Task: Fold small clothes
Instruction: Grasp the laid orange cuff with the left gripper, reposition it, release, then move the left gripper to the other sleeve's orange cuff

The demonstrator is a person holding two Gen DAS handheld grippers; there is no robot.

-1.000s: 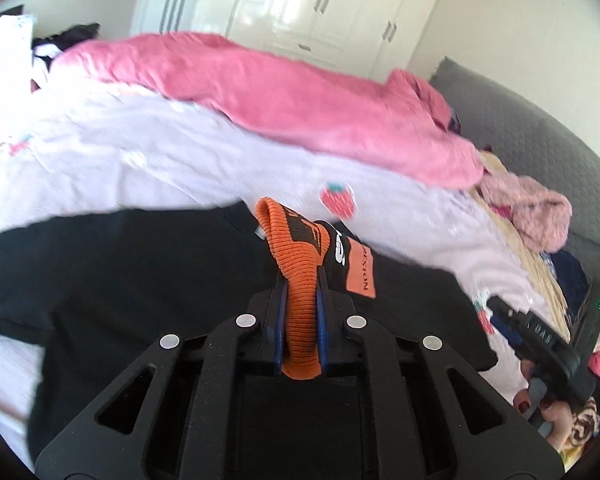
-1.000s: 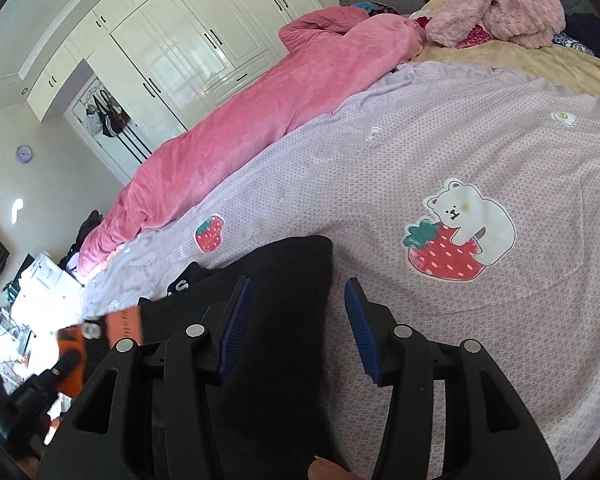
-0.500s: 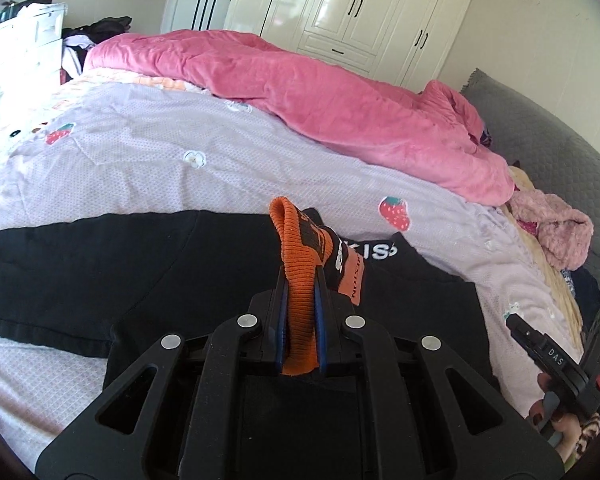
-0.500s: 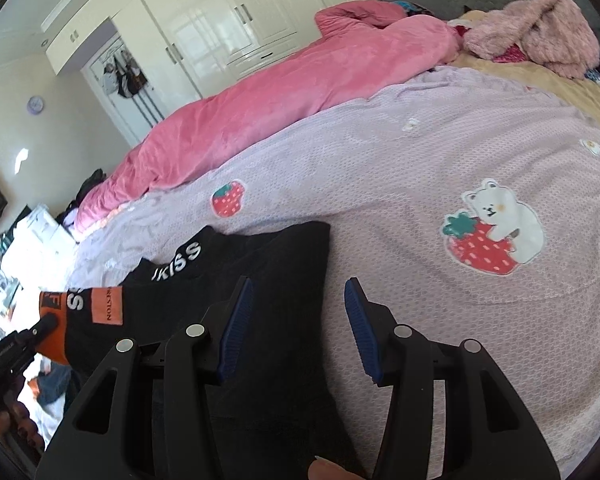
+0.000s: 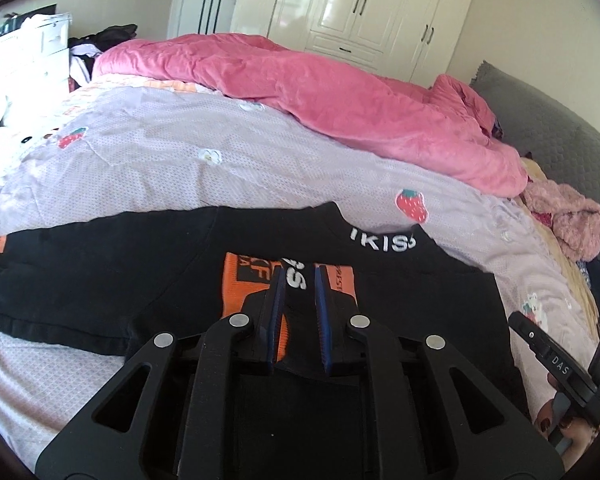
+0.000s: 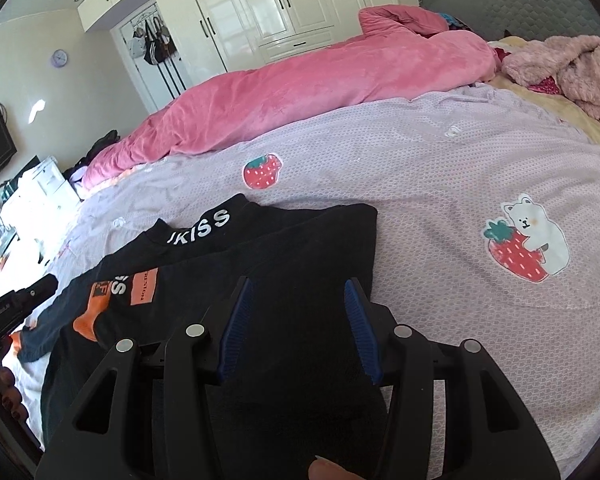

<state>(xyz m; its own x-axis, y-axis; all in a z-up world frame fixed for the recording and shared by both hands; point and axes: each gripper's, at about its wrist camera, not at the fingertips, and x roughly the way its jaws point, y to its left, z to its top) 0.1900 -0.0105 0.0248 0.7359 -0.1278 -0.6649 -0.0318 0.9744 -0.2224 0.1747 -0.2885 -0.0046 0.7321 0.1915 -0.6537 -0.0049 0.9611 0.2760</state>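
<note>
A black top (image 5: 100, 264) with white "KISS" lettering on the collar (image 5: 382, 242) lies spread on the lilac bed sheet (image 5: 180, 168). Its sleeve with an orange cuff (image 5: 246, 280) lies folded across the body. My left gripper (image 5: 299, 276) hovers over that cuff with its jaws slightly apart, and the cuff lies flat between and under them. In the right wrist view the top (image 6: 300, 264) lies under my right gripper (image 6: 298, 292), which is open and empty above the right side of the garment. The orange cuff (image 6: 100, 300) shows at the left there.
A pink duvet (image 5: 340, 92) is bunched along the far side of the bed. A fluffy pink garment (image 6: 564, 68) lies at the head end near the grey headboard (image 6: 520, 0). White wardrobes (image 6: 280, 4) stand behind. The sheet (image 6: 460, 184) stretches right of the top.
My left gripper has carried the orange cuff down onto the top's body and let go of it; the jaws have parted. The right gripper has stayed open over the top.
</note>
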